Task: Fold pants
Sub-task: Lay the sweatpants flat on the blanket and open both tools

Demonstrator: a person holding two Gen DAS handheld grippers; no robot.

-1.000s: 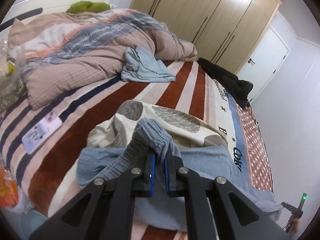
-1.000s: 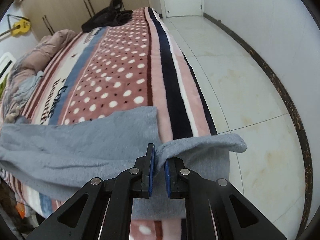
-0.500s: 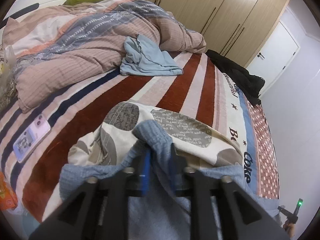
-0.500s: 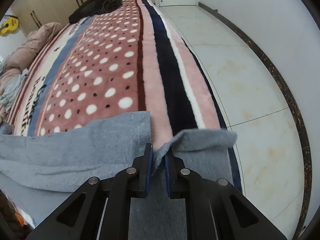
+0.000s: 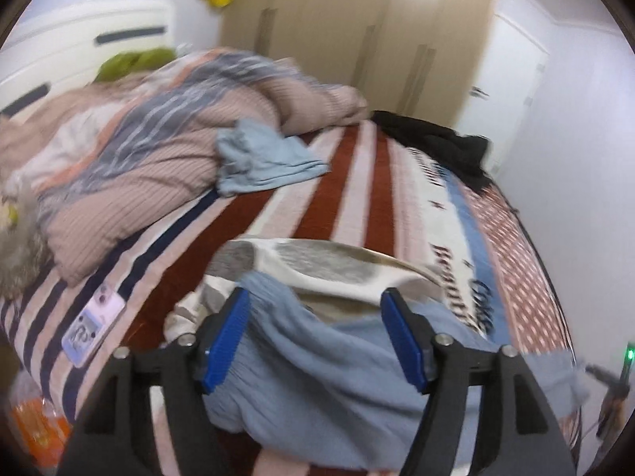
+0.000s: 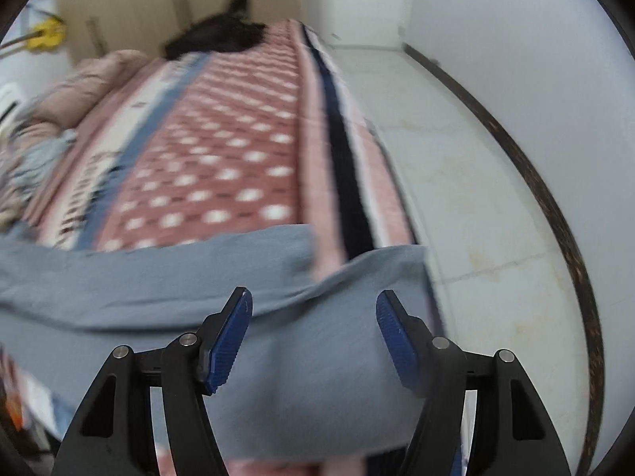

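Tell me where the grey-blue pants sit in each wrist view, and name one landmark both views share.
Left wrist: the grey-blue pants fill the lower centre, lying across the striped blanket, waistband end between the open jaws.
Right wrist: the pants span the lower left to centre, one leg end draped over the bed edge.
Shared landmark: the black garment at the far end of the bed.

Pants (image 5: 325,380) lie across the bed's (image 5: 357,182) near edge, phone (image 5: 93,323) left.
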